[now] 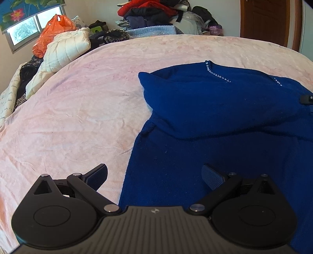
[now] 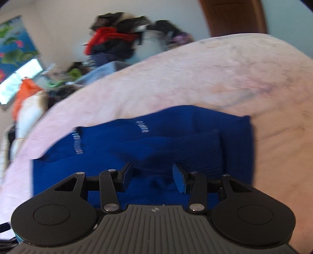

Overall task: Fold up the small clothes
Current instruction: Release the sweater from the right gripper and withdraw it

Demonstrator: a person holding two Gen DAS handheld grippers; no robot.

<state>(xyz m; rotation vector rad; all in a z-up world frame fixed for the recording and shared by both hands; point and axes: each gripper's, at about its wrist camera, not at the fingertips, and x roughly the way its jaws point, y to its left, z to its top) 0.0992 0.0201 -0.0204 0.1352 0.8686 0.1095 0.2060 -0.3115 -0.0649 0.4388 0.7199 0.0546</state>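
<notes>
A blue knitted sweater (image 1: 215, 117) with a row of small rhinestones at the neck lies on the pink bedspread (image 1: 78, 107), one side folded over its body. My left gripper (image 1: 154, 175) hovers wide open above the sweater's near left edge, nothing between its fingers. In the blurred right wrist view the same sweater (image 2: 156, 140) fills the middle of the picture. My right gripper (image 2: 152, 177) stands partly open just over the blue cloth, which shows between the fingers without being pinched. A black bit of the right gripper (image 1: 307, 98) peeks in at the right edge of the left wrist view.
A white quilted duvet (image 1: 64, 50) and an orange plastic bag (image 1: 52, 31) lie along the bed's far left side. A heap of clothes (image 1: 152, 13) is piled behind the bed. A wooden door (image 1: 270, 21) stands at the back right, a window (image 1: 25, 29) at the left.
</notes>
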